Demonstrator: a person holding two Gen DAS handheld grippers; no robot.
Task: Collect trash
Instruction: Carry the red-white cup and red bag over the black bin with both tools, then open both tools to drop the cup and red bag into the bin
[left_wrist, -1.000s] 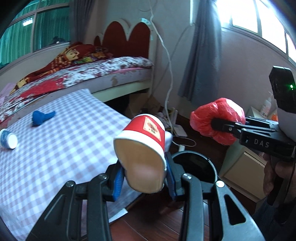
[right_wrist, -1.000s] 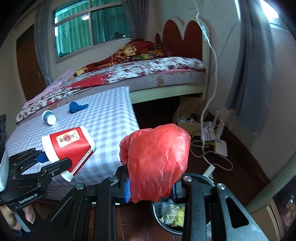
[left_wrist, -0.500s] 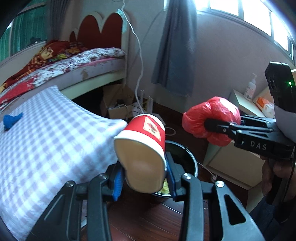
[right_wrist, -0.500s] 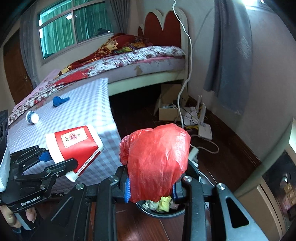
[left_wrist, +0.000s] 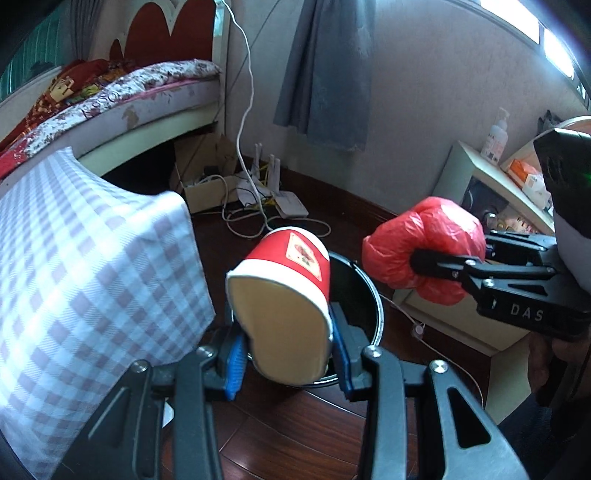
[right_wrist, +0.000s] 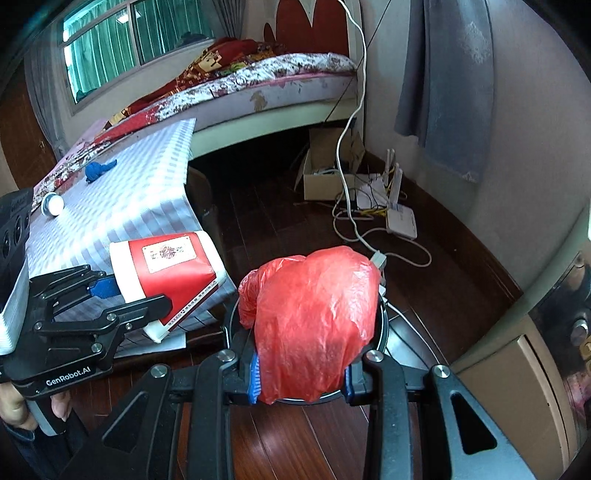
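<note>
- Two pieces of trash are in hand right now: the left gripper (left_wrist: 286, 341) is clamped on a red paper cup (left_wrist: 284, 299), squeezing it near the rim with the mouth facing the camera, and the right gripper (right_wrist: 301, 376) is pinched nearly closed on a crumpled red plastic bag (right_wrist: 310, 321).
- Both are hovering around the black trash bin (left_wrist: 364, 295) on the wood floor, just past the corner of the checked tablecloth (left_wrist: 92, 258). The bag sits pretty much over the opening; the cup looks over the near rim.
- To do the drop well, I'd get each item fully inside the rim line before letting go, cup especially, since it could bounce off the edge. Opening one gripper at a time seems safer.
- Versus a second ago: both grippers have swung away from the bed (right_wrist: 258, 85) and tipped downward, so the bin is now much closer and centred, where before it was barely peeking out behind the held stuff. Grips look unchanged.
- Still left on the cloth: a blue scrap (right_wrist: 99, 170) and a small white container (right_wrist: 52, 203).
</note>
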